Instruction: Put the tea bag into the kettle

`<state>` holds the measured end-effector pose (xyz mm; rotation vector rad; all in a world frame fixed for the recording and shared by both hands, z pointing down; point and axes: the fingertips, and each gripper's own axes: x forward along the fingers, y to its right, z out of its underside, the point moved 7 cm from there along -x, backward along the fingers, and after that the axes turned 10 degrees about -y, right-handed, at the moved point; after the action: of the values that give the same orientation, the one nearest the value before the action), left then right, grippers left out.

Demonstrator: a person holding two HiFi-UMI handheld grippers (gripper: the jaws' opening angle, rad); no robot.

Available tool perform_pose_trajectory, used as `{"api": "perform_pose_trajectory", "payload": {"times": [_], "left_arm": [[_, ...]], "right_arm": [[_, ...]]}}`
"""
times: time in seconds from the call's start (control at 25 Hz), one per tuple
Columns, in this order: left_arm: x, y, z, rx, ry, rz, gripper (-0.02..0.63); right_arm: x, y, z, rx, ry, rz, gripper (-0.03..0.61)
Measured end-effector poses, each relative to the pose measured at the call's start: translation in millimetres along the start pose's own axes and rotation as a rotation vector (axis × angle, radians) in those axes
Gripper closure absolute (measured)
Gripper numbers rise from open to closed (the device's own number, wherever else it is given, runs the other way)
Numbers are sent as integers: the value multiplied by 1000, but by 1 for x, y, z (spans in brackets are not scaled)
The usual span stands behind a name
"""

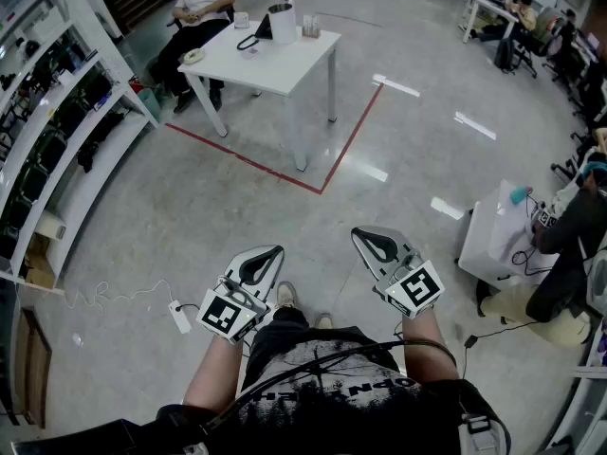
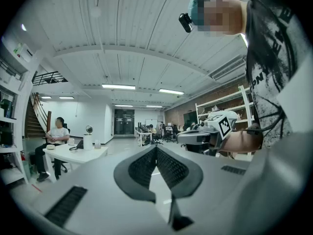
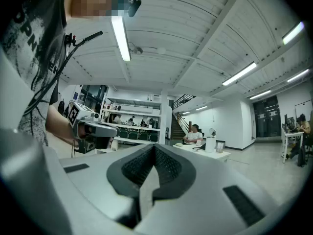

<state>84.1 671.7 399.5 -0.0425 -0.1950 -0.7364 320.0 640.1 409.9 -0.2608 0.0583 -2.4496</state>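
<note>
- The left gripper point(image 1: 268, 256) is closed. Its two dark, bumpy pads point(image 2: 142, 168) press together with nothing between them.
- The right gripper point(image 1: 365, 238) is closed too, and it is empty.
- Both grippers are held flat over the shiny grey floor point(image 1: 190, 207), well apart from the white table point(image 1: 285, 64).
- The kettle point(image 1: 282, 12) stands on the far part of that table, near a person sitting in a chair point(image 1: 201, 3).
- The kettle is shaped like a tall round can. It looks pale, smooth and hard, and its lid seems to be standing open at the top.
- The tea bag is too small to pick out from here. It may be in the little holder point(image 1: 310, 28) just beside the kettle, but I cannot be sure.
- A tea bag should be very light, soft and floppy. It is thin paper, so a hard squeeze or a tug could rip it.
- The best place to take it is probably the top edge, or the string and tag if it has them. A gentle pinch should be enough.
- It will likely dangle and swing when lifted, so it should go slowly over the kettle's open mouth.
- The kettle is much heavier and could be slippery. It should stay put if nothing bumps it.
- The table top is flat, smooth and white, on thin white legs.
</note>
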Motion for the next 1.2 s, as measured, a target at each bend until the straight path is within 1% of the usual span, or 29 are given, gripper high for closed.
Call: {"api": "perform_pose_trajectory", "payload": {"times": [0.16, 0.28, 0.4, 0.6, 0.72, 1.0, 1.2], "left_arm": [[-4, 2, 5, 23, -3, -7, 601], [-5, 7, 0, 8, 2, -4, 601], [-7, 3, 4, 18, 6, -10, 601], [-12, -2, 13, 5, 8, -20, 601], [-15, -5, 10, -3, 29, -25, 601], [-17, -22, 11, -21, 29, -37, 601], [-12, -45, 15, -21, 33, -43, 601]], "right_arm": [[-6, -5, -2, 3, 6, 4, 569], [-8, -8, -3, -4, 3, -1, 569], [-7, -11, -5, -13, 8, -4, 569], [1, -16, -6, 31, 23, -63, 569], [9, -18, -6, 34, 9, -68, 569], [30, -16, -7, 28, -4, -92, 569], [53, -7, -7, 30, -7, -93, 569]]}}
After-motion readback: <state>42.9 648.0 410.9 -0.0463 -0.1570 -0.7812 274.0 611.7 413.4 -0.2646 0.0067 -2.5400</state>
